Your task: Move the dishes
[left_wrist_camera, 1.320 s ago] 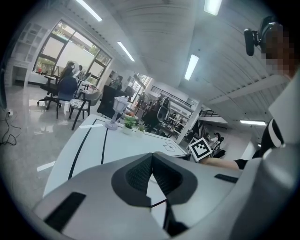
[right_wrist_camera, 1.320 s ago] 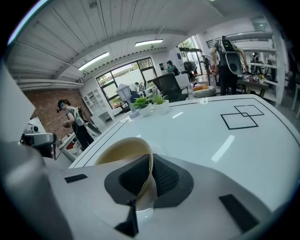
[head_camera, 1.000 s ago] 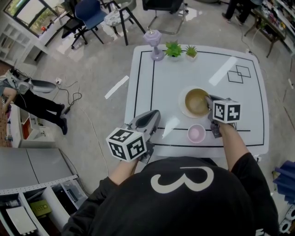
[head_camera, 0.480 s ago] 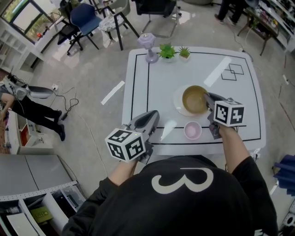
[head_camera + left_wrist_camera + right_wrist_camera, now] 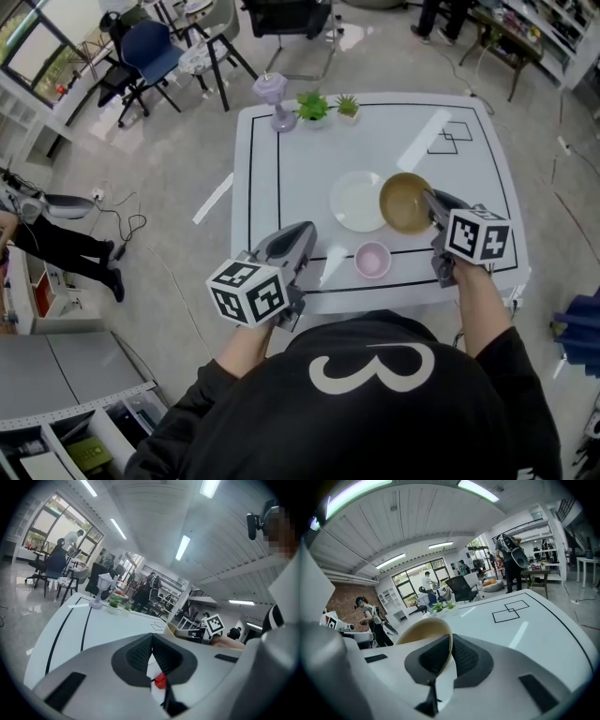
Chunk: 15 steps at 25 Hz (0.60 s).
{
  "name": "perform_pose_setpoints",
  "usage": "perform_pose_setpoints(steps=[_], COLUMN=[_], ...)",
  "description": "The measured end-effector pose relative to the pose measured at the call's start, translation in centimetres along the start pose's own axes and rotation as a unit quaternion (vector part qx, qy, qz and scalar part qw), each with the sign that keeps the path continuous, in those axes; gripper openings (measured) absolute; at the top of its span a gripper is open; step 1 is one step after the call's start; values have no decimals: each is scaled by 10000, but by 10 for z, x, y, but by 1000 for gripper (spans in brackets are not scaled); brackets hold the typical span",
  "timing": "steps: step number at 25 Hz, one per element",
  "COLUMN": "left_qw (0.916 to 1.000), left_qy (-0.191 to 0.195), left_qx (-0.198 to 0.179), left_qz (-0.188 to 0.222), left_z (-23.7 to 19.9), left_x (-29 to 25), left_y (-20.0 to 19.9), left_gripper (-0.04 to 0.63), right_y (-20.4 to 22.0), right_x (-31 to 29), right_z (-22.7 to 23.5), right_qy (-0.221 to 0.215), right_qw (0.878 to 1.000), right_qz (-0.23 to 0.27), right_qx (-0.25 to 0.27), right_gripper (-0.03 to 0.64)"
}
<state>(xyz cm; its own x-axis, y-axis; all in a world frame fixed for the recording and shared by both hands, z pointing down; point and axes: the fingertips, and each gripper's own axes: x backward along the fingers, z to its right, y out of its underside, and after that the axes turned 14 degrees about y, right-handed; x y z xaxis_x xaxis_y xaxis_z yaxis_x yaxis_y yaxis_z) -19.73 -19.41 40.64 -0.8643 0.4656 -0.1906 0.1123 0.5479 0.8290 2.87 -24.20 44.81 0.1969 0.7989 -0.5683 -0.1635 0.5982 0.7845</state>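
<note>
A brown bowl (image 5: 405, 202) hangs just right of a bare white plate (image 5: 357, 200) on the white table (image 5: 469, 178). My right gripper (image 5: 432, 210) is shut on the bowl's near rim, and in the right gripper view that rim (image 5: 424, 632) stands between the jaws of this gripper (image 5: 449, 644). A small pink bowl (image 5: 372, 260) sits near the front edge, below the plate. My left gripper (image 5: 292, 244) hovers over the table's front left corner, shut, with nothing between the jaws. In the left gripper view, this gripper (image 5: 151, 641) points along the table toward the held bowl (image 5: 174, 631).
A purple stand (image 5: 272, 94) and two small potted plants (image 5: 313, 105) (image 5: 348, 106) line the far edge. Black tape frames the tabletop, with two overlapping squares (image 5: 448, 137) at the far right. Chairs (image 5: 150, 52) and a person (image 5: 56, 234) are on the floor to the left.
The right gripper has carried the brown bowl off the white plate and to the right, leaving the plate bare. The left gripper has stayed put.
</note>
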Motion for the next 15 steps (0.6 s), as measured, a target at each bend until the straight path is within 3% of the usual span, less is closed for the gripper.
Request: perform_pose_setpoints(steps=[15], left_qw=[9990], left_qy=[265], left_qx=[14], left_qz=[-371], left_z=[14], left_x=[-32], left_y=[16], left_gripper=[3], right_y=[55], right_x=[3], right_z=[66], right_qy=[637], right_qw=[9967], right_qz=[-409], right_qx=[-300], right_gripper=[28])
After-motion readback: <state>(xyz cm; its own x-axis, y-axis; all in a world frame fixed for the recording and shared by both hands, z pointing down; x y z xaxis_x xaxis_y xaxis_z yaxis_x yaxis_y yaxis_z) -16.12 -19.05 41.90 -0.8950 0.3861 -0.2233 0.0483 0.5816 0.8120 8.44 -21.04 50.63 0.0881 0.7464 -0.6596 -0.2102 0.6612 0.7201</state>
